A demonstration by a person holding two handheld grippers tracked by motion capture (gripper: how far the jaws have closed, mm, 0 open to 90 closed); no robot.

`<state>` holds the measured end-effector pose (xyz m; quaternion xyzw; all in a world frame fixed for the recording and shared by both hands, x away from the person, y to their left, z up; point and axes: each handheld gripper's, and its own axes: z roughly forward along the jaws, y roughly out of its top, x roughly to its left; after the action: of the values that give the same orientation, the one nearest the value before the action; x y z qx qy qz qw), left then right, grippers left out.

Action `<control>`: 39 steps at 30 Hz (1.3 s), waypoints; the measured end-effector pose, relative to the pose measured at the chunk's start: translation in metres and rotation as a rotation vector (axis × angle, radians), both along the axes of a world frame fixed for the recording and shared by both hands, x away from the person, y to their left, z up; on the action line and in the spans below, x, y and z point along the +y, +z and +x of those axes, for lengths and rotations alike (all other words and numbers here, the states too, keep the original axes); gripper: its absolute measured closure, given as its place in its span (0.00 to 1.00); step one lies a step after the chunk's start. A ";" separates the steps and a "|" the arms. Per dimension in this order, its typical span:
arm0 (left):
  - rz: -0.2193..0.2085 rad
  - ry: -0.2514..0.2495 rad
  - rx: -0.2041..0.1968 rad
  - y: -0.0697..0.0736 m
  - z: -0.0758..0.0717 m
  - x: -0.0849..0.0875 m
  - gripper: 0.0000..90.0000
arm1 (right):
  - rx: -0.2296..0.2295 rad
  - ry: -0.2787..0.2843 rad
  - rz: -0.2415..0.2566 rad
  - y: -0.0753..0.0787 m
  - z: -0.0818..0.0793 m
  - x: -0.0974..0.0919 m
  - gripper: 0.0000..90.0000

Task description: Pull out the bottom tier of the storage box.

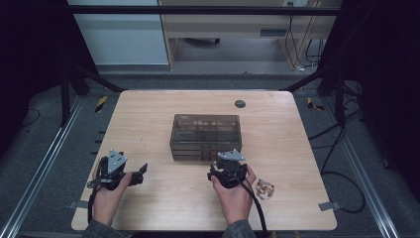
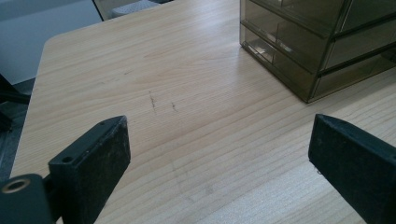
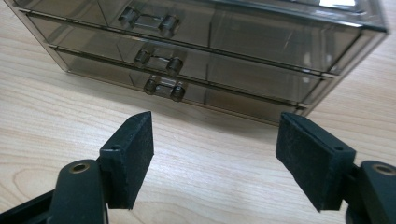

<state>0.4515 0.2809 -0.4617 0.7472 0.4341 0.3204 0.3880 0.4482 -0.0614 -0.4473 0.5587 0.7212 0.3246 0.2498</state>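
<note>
A smoky see-through drawer box (image 1: 205,136) stands in the middle of the wooden table (image 1: 148,114). In the right gripper view the box (image 3: 261,42) shows three stacked drawers, each with a small handle; the lowest handle (image 3: 163,88) is closest to the jaws. My right gripper (image 1: 229,164) sits just in front of the box, and my right gripper (image 3: 215,144) is open with only table between its pads. My left gripper (image 1: 142,172) rests at the front left, pointing right. In its own view my left gripper (image 2: 219,154) is open and empty, with the box (image 2: 317,51) ahead at the upper right.
A small crumpled pale object (image 1: 266,189) lies on the table right of my right hand. A dark round cap (image 1: 240,103) sits near the table's far edge. Metal rails and cables run along the floor on both sides.
</note>
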 end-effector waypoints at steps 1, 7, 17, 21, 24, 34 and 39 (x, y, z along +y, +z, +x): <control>-0.003 -0.001 0.002 0.000 0.000 0.000 0.06 | 0.000 -0.003 0.000 -0.001 0.001 0.002 0.33; -0.005 0.001 0.002 0.000 0.000 0.001 0.06 | 0.011 -0.016 0.000 -0.008 0.008 0.012 0.36; -0.014 0.000 0.007 0.000 0.002 0.003 0.06 | 0.066 -0.022 0.042 -0.019 0.020 0.025 0.36; -0.014 -0.003 0.008 0.000 0.002 0.003 0.06 | 0.110 -0.034 0.059 -0.024 0.028 0.031 0.35; -0.017 -0.002 0.008 0.000 0.002 0.003 0.06 | 0.118 -0.035 0.056 -0.024 0.030 0.034 0.35; -0.026 -0.001 0.010 0.000 0.002 0.004 0.06 | 0.193 -0.061 0.055 -0.023 0.043 0.044 0.34; -0.029 -0.001 0.009 0.001 0.002 0.004 0.06 | 0.211 -0.070 0.046 -0.023 0.047 0.045 0.34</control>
<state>0.4533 0.2851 -0.4611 0.7431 0.4401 0.3104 0.3972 0.4949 -0.0169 -0.4706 0.6201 0.7160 0.2715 0.1709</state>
